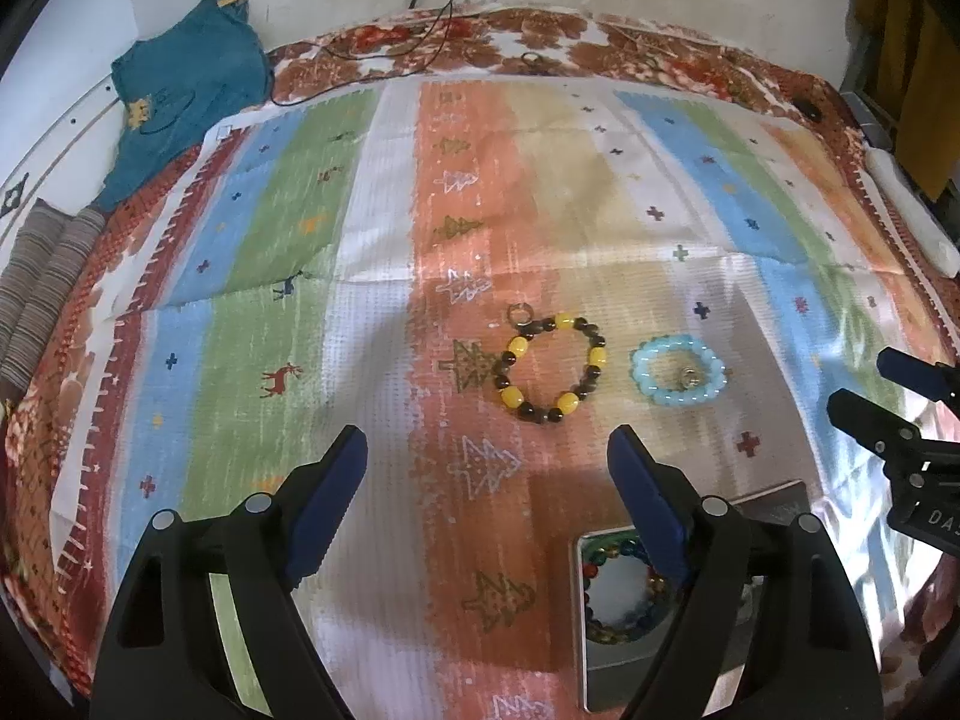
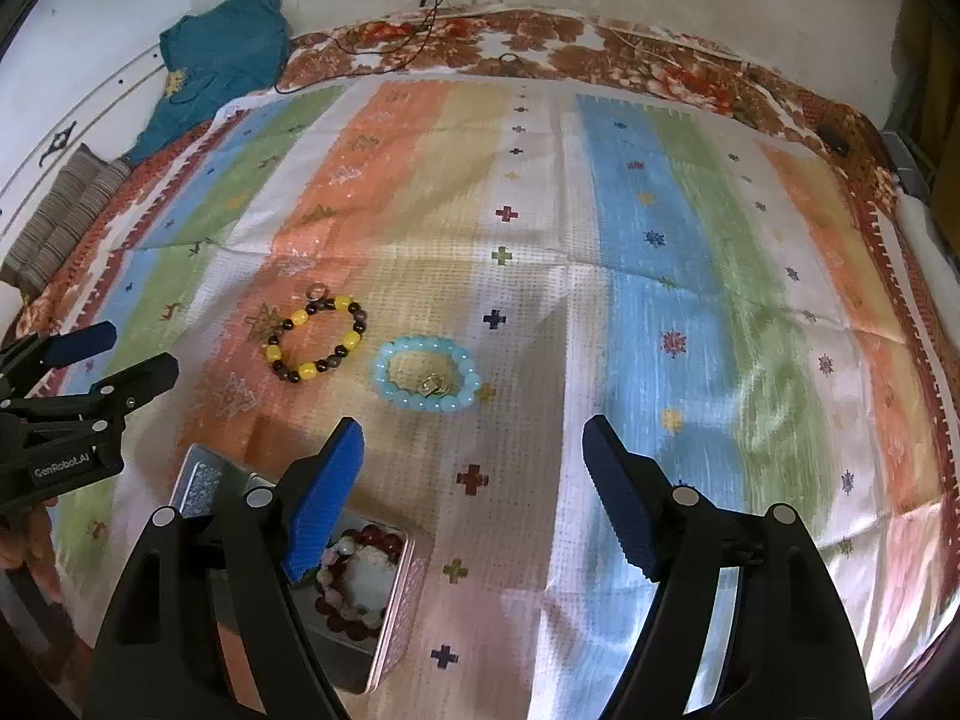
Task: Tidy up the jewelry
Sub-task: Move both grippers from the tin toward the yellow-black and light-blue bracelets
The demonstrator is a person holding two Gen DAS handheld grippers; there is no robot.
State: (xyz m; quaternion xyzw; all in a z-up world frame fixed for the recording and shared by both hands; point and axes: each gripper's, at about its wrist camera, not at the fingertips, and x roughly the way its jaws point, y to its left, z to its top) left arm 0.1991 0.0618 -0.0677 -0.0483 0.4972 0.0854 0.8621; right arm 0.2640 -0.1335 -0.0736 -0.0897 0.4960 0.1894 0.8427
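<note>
A yellow-and-brown bead bracelet (image 1: 550, 368) with a small ring at its top lies on the striped cloth, also in the right wrist view (image 2: 316, 339). Beside it lies a light blue bead bracelet (image 1: 680, 373) (image 2: 427, 375) with a small gold ring (image 2: 433, 385) inside it. A metal tin (image 1: 606, 684) (image 2: 393, 630) holds bead bracelets; the left gripper's right finger partly hides it. My left gripper (image 1: 486, 480) is open and empty, just short of the yellow bracelet. My right gripper (image 2: 474, 480) is open and empty, just short of the blue bracelet.
The striped cloth (image 1: 288, 312) covers a red-brown floral blanket (image 1: 540, 36). A teal garment (image 1: 186, 96) and a folded striped cloth (image 1: 42, 288) lie at the far left. A black cable (image 1: 432, 12) runs along the back wall. A white object (image 1: 912, 210) lies at the right edge.
</note>
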